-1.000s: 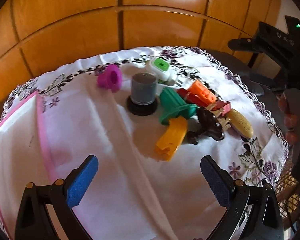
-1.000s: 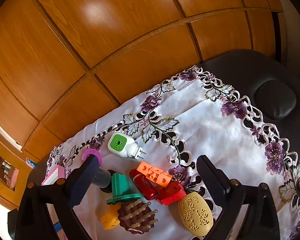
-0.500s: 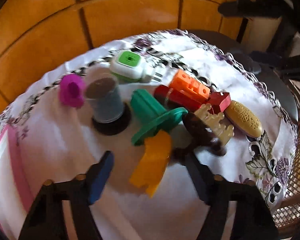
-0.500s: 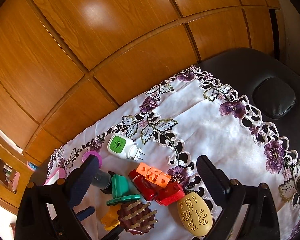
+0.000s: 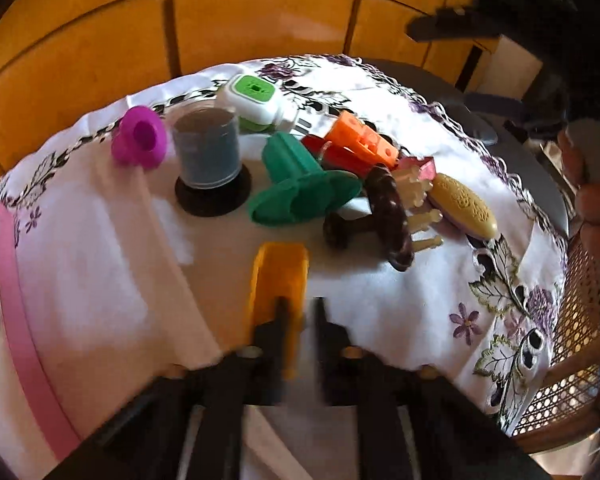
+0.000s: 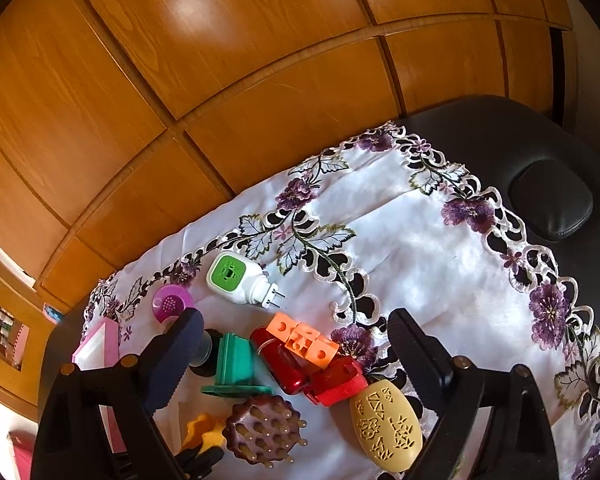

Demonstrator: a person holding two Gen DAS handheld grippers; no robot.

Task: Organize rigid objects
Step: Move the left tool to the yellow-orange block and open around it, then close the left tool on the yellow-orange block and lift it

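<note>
While the left gripper (image 5: 300,320) hangs low over the embroidered tablecloth (image 5: 400,312), its jaws have just been closing and now stand narrow around the near end of the yellow plastic piece (image 5: 278,280) — one finger lies over that end, the other sits just off its right edge, and the blur hides whether the pads press it. The yellow piece lies flat at about 6 o'clock of the cluster, apart from the rest. At 12 o'clock of it sits the green flanged piece (image 5: 300,188), with a clear jar on a black base (image 5: 208,152) at 11 o'clock and a magenta cup-shaped piece (image 5: 140,140) further left. A white plug with a green face (image 5: 256,96) lies at the far edge; an orange block (image 5: 360,140), red pieces (image 5: 336,156), a brown pegged massager (image 5: 392,216) and a tan oval case (image 5: 464,204) run toward 2 o'clock. A pink-edged box (image 5: 16,300) lies at 9 o'clock. The right gripper (image 6: 292,356) is spread wide, holding nothing — between its fingers, from the right wrist view, show the orange block and red pieces.
</note>
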